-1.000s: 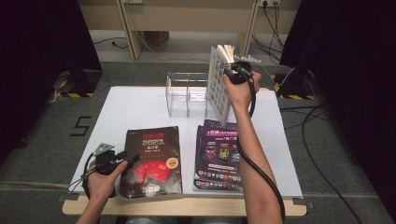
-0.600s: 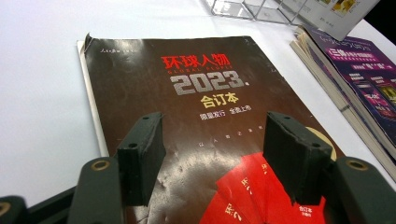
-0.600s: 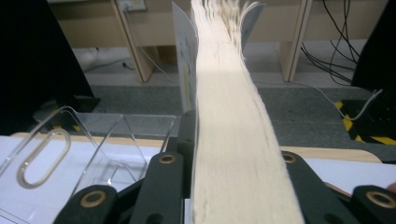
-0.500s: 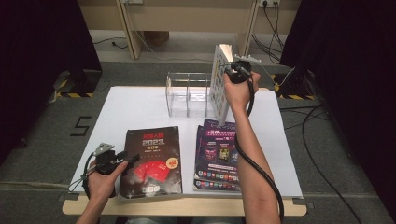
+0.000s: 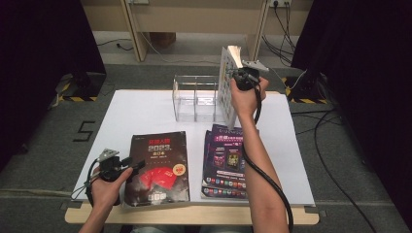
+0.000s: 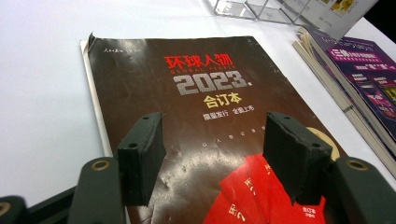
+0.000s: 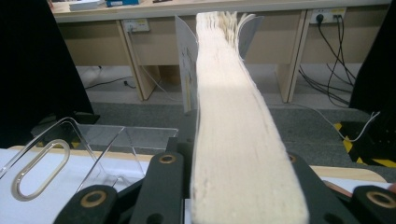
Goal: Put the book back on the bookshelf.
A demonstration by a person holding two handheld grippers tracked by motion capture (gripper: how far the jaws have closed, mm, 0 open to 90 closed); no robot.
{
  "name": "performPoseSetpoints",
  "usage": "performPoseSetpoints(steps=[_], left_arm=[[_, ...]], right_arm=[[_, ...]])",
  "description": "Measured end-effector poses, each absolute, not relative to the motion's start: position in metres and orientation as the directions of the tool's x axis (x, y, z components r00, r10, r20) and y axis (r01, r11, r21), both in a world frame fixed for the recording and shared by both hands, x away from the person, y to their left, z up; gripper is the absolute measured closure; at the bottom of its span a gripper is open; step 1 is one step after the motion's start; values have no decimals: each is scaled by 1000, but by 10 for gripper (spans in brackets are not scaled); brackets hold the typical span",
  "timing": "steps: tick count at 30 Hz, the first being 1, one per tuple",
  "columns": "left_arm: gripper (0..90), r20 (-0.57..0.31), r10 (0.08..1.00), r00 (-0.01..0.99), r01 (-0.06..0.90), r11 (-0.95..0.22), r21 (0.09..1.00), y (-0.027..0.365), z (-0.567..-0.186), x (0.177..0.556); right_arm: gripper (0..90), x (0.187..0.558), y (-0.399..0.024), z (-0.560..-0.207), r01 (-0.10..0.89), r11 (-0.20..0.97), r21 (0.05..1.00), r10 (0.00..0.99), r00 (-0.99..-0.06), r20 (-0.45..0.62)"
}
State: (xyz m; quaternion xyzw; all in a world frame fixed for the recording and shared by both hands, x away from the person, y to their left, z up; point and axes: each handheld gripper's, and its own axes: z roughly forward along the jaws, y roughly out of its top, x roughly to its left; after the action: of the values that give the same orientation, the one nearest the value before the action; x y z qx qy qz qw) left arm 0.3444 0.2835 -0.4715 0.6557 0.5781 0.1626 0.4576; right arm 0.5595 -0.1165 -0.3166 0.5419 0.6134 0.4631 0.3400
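White tabletop on grey floor; right tongs clamp thick magazine, left tongs gape wide

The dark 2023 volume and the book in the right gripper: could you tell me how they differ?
The dark 2023 volume lies flat on the table; the held book stands upright beside the clear rack. The volume's cover is dark with red, the held book's pale. The right gripper clamps the book; the left gripper hangs open over the volume. Both are thick.
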Motion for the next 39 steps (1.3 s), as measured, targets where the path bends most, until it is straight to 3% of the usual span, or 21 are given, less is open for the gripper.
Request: performPoseSetpoints(steps=[6,7,11,39], left_arm=[[379,-315,906,282,609,85,789,283,-472,344],[380,-316,906,283,609,85,789,282,-471,344],[384,-311,903,296,602,77,795,279,-468,341],[414,-291,872,395,588,3,809,249,-457,339]], right_arm=[[732,561,-115,-315,359,26,933,975,-213,55],[682,561,-117,-315,382,25,924,974,-219,64],[635,556,-120,-321,410,28,911,974,-216,67],[617,502,-143,-343,486,21,874,963,-244,112]])
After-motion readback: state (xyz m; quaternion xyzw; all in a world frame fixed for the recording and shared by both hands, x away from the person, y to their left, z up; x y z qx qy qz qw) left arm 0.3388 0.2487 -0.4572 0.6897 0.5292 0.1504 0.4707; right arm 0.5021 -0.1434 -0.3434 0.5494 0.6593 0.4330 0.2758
